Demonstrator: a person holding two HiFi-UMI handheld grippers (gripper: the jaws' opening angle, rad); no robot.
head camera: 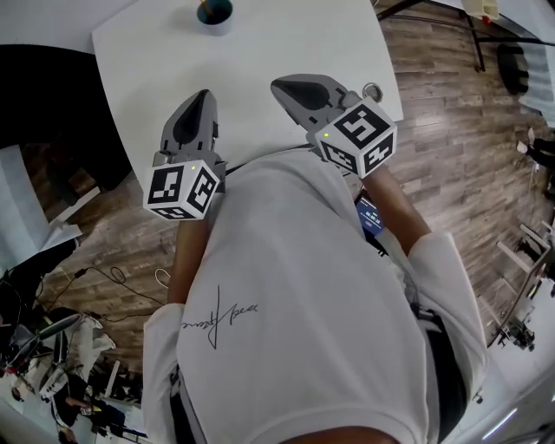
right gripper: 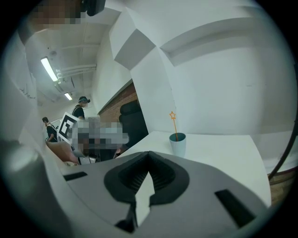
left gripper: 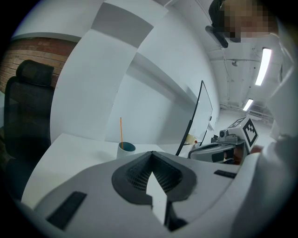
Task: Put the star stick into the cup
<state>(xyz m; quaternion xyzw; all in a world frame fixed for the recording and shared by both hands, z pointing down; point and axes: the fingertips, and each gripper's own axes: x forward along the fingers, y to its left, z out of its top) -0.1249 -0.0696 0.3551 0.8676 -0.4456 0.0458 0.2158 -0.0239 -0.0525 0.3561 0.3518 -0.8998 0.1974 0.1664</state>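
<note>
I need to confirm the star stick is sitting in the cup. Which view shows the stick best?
The right gripper view: the star stick stands in the cup, star tip visible. The left gripper view shows only a thin orange line above the cup; the head view shows the cup at the top edge, stick unclear.

I see a white table (head camera: 260, 69). It stands on a brown wood floor (head camera: 451, 113). One small cup (head camera: 214, 12) stands upright on the table, at the far edge, about in the middle. The cup is pale blue outside and dark inside. A black chair (head camera: 43, 113) stands on the floor, just beside the table's left side.
</note>
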